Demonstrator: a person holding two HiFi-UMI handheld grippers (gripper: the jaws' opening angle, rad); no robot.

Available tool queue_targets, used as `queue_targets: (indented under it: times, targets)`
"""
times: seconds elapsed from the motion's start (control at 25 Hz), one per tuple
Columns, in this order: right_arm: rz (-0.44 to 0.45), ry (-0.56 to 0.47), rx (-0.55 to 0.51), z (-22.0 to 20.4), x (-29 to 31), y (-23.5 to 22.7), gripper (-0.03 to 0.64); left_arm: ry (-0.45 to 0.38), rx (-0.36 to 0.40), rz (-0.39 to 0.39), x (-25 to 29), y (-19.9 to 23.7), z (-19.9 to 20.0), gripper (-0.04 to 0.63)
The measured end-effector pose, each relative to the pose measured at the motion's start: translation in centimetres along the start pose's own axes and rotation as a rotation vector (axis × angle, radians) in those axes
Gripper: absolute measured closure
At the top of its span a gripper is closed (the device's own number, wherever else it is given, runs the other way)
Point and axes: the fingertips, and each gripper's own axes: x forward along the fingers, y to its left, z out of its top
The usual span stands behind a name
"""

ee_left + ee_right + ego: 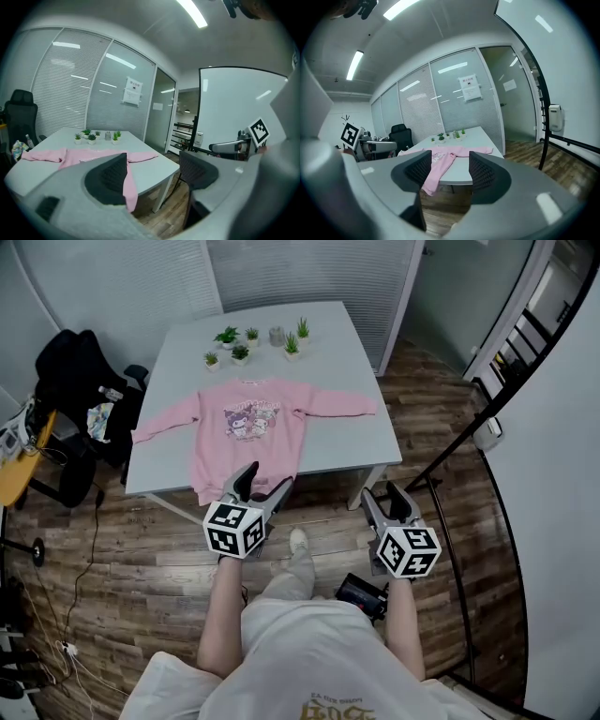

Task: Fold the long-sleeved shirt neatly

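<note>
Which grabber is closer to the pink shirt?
The left gripper: its open jaws point at the hanging hem of the pink long-sleeved shirt; the right gripper hovers over wooden floor.

Glass-walled office room.
A white table stands on a brown plank floor, its far end near a wall of glass panels with closed blinds. Small potted plants are grouped at that end. A black chair stands beside the table, at the left of the head view. Strip lights run along the ceiling; a paper notice hangs on the glass.
</note>
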Motion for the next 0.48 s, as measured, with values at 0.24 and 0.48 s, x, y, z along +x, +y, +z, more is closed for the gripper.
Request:
queue_targets:
  times: [0.24, 0.48]
  targets:
    - [-0.046, 0.053, 0.004, 1.0, 7.8, -5.1, 0.365, 0.040, -0.024, -0.057, 9.7, 3.5, 0.7, 0.250]
    - [-0.090, 0.115, 0.002, 2.4, 15.3, -8.7, 0.365, 0.094, -0.027, -0.147, 18.9, 5.8, 2.2, 0.252]
